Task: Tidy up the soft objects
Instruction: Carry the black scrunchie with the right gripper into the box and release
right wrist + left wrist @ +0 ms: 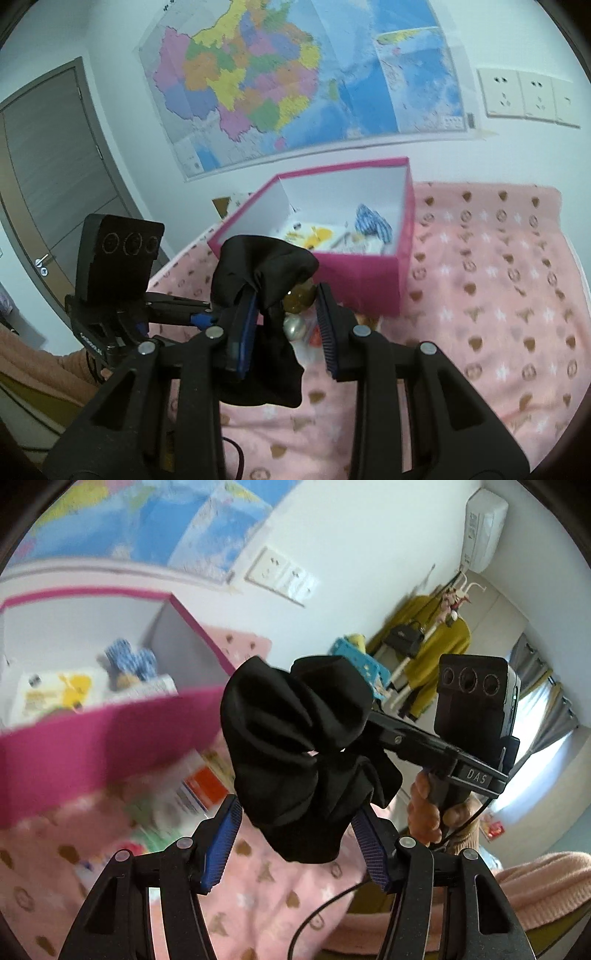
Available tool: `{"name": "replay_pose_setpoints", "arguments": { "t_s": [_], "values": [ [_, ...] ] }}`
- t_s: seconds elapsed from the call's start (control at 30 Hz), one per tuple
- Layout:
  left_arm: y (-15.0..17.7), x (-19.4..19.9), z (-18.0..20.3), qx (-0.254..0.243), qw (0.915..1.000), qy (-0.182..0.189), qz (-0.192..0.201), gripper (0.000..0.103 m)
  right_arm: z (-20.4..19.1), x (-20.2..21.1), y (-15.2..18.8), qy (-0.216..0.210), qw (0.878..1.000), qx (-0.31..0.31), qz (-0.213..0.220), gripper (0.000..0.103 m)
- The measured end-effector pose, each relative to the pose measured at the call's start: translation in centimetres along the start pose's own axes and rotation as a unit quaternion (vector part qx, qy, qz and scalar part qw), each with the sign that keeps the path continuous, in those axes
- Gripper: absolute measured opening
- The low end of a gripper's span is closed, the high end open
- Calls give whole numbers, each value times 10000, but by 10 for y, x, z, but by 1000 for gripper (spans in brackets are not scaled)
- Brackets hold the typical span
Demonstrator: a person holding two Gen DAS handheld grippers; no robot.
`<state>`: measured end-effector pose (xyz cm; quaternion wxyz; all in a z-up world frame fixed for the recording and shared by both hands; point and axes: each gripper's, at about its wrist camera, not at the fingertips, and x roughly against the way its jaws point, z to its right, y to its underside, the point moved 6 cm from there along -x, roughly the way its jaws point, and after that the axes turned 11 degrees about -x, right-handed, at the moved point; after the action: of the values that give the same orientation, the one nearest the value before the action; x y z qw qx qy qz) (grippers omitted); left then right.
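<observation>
A black fabric scrunchie [295, 738] hangs in the air between both grippers above the pink bed. In the left wrist view my left gripper [297, 808] has its blue pads [225, 834] against the lower folds. My right gripper [380, 723] reaches in from the right, its tip buried in the fabric. In the right wrist view the scrunchie [258, 269] drapes over the left finger of my right gripper [286, 291]. An amber bead [299, 295] and a pearl bead [293, 326] sit between the pads. My left gripper [212, 312] holds the fabric from the left.
An open pink box [369, 269] stands on the pink patterned blanket [480, 295] just beyond the grippers. It holds a blue-and-white scrunchie [369, 223] and packets. Small packets [207, 786] lie on the blanket in front of the box [110, 716]. A map hangs on the wall behind.
</observation>
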<state>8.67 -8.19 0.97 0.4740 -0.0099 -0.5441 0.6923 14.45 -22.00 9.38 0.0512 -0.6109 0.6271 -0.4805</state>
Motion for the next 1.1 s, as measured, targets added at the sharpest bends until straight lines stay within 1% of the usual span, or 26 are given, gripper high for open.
{"name": "replay_pose_setpoints", "arguments": {
  "t_s": [0.2, 0.3, 0.4, 0.47, 0.57, 0.73, 0.9, 0.93, 0.97, 1.0, 1.03, 1.07, 1.1],
  "values": [
    [-26, 16, -20, -102, 9988, -433, 213, 59, -4, -25, -30, -163, 9998, 82, 11, 33],
    [-40, 19, -33, -108, 9974, -657, 259, 57, -3, -39, -48, -143, 9998, 140, 35, 34],
    [-54, 22, -53, -54, 9956, -889, 286, 55, -1, -55, -65, -101, 9999, 126, 35, 34],
    [-61, 23, -67, -26, 9939, -1069, 264, 55, 1, -67, -75, -72, 9999, 102, 17, 34],
    [-70, 23, -86, 64, 9923, -1217, 230, 54, 8, -88, -90, -30, 10000, 40, -51, 34],
    [-81, 19, -118, 213, 9876, -1554, 96, 54, 22, -124, -107, 91, 9996, -91, -259, 34],
    [-84, 11, -150, 371, 9823, -1834, -112, 54, 38, -158, -116, 314, 9983, -223, -440, 35],
    [-84, 9, -154, 402, 9813, -1878, -150, 54, 42, -166, -117, 387, 9977, -255, -502, 37],
    [-84, 8, -158, 430, 9799, -1938, -187, 54, 45, -171, -117, 460, 9971, -287, -537, 42],
    [-83, 6, -166, 503, 9749, -2154, -255, 55, 48, -177, -118, 593, 9961, -302, -581, 44],
    [-82, 5, -170, 551, 9713, -2292, -302, 58, 51, -182, -118, 707, 9951, -300, -616, 50],
    [-80, 3, -175, 608, 9670, -2444, -377, 59, 55, -187, -119, 927, 9932, -270, -646, 54],
    [-78, 1, -180, 646, 9650, -2506, -432, 59, 57, -189, -119, 1091, 9917, -226, -648, 54]
  ]
}}
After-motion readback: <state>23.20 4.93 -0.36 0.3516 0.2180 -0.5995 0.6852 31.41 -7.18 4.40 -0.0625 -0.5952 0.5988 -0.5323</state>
